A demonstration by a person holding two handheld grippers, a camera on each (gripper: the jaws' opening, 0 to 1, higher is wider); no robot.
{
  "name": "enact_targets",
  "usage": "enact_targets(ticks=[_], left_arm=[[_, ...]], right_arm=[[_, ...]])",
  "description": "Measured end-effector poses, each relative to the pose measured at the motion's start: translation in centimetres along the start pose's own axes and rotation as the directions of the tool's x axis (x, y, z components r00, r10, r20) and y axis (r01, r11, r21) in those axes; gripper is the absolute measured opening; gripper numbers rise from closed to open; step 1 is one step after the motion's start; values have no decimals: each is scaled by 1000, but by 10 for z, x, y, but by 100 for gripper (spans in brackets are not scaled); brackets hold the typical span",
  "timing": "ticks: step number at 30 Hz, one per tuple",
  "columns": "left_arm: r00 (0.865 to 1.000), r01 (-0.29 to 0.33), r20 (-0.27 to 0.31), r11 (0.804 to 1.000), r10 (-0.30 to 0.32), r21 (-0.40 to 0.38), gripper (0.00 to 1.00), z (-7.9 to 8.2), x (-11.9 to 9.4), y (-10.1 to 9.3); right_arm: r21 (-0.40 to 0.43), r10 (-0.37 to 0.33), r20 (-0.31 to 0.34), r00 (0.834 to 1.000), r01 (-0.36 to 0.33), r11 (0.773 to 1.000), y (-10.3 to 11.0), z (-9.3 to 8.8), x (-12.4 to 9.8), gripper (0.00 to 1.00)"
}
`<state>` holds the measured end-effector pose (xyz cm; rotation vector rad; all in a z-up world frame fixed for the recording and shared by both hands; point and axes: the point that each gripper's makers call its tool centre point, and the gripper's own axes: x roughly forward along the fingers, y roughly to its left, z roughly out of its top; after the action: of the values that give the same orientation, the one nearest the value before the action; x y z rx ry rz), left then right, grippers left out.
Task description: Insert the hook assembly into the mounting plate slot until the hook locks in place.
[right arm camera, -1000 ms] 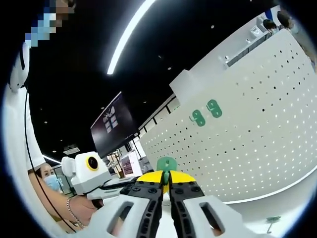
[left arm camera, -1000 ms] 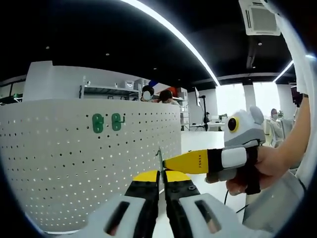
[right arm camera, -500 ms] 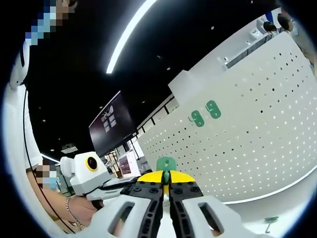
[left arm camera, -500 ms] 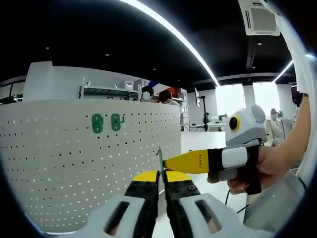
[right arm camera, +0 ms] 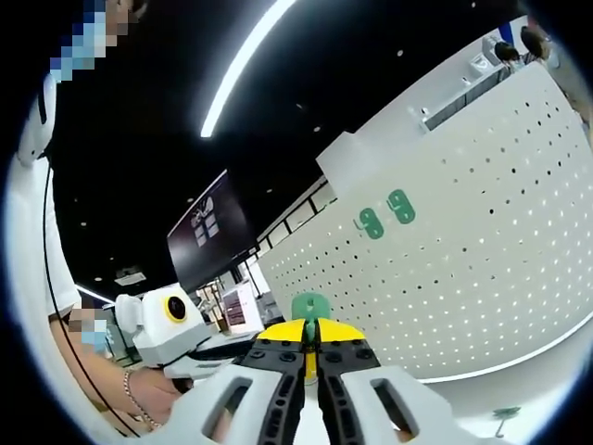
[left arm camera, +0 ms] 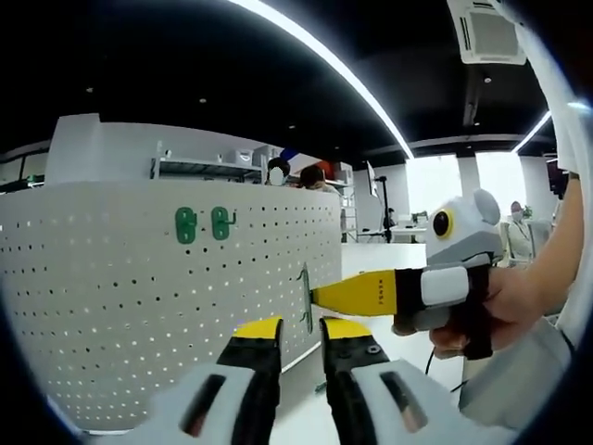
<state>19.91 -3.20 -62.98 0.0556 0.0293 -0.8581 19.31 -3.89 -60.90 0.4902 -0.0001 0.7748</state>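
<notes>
Here the left gripper view catches the right hand-held gripper point(left arm camera: 312, 298) coming in from the right, its yellow jaws pinching a thin green hook piece point(left arm camera: 305, 297) seen edge-on, just above the left hand-held gripper point(left arm camera: 302, 330), whose jaws stand slightly spread with nothing between them. The right gripper view shows that same green hook piece point(right arm camera: 309, 306) face-on, rising from the pressed-together jaw tips of the right hand-held gripper point(right arm camera: 309, 334), with the left hand-held gripper point(right arm camera: 208, 354) low to its left, its jaws hard to judge there. Ahead of both stands a white pegboard panel point(left arm camera: 139, 306) carrying two green mounting plates point(left arm camera: 202, 224); in the right gripper view the plates point(right arm camera: 384, 215) sit up and right of the jaws. Beyond are a dark ceiling with strip lights point(left arm camera: 324, 65) and a dark monitor point(right arm camera: 208, 241).
</notes>
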Motion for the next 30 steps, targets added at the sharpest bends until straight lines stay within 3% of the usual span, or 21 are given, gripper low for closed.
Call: enact_targets(ticks=[5, 16, 23, 27, 30], left_arm=[[999, -14, -38, 1000, 13, -14, 49, -9, 1, 3], [995, -47, -93, 998, 42, -47, 86, -21, 2, 8], [994, -40, -107, 998, 35, -40, 86, -23, 2, 6], [992, -50, -117, 998, 44, -43, 85, -25, 2, 8], [992, -55, -119, 997, 50, -46, 85, -25, 1, 10]], right_arm=[[1, -1, -7, 1000, 1, 1000, -1, -2, -1, 0], [15, -5, -21, 1000, 5, 1000, -1, -4, -1, 0], [23, -7, -21, 1000, 8, 1000, -2, -4, -1, 0], [-99, -10, -54, 999, 4, 995, 4, -6, 0, 0], [-226, -81, -71, 994, 63, 972, -2, -4, -2, 0]])
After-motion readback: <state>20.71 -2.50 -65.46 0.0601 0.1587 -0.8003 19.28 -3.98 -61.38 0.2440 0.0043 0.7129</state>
